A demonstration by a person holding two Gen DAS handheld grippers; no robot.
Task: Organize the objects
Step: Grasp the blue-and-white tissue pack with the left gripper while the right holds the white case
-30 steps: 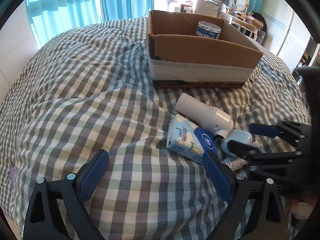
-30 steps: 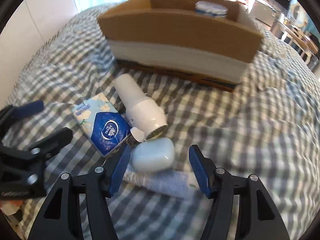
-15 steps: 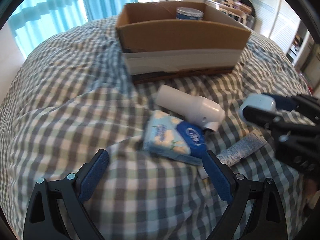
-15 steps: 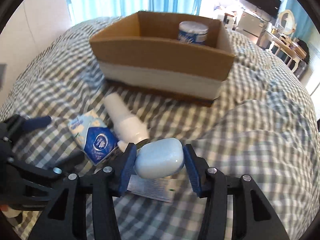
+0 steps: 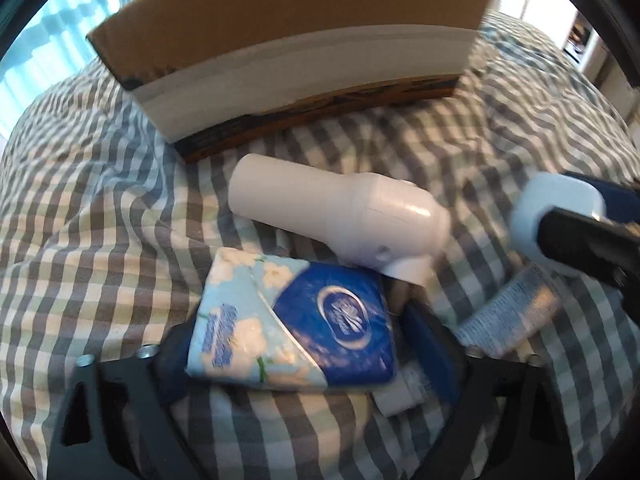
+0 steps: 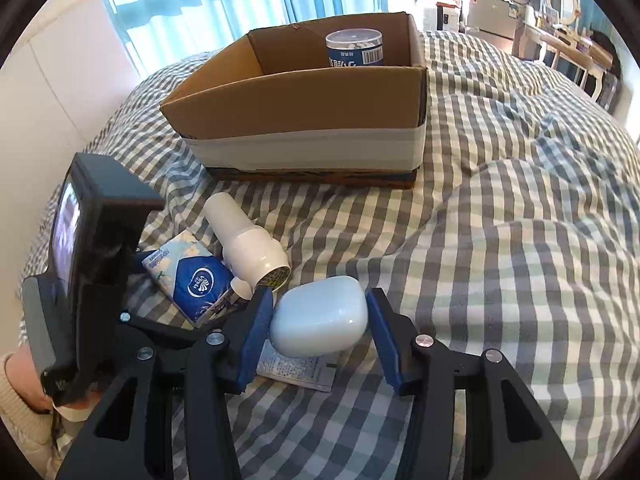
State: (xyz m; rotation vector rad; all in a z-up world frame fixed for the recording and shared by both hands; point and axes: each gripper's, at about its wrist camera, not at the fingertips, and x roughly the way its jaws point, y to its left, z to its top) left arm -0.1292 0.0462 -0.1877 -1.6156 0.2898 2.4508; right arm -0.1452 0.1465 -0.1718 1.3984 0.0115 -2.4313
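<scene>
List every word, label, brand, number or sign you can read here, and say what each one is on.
Tissue pack: white logo in an oval on dark blue, lettering blurred, unreadable.
Round canister in the cardboard box: barcode and large white characters, cut off by the box wall, unreadable.
Flat sachet under the right gripper: fine print, too small.
Pale blue case: no text.

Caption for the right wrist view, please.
Right tool grips a pale blue case above the checked bedspread, cardboard box ahead.
</scene>
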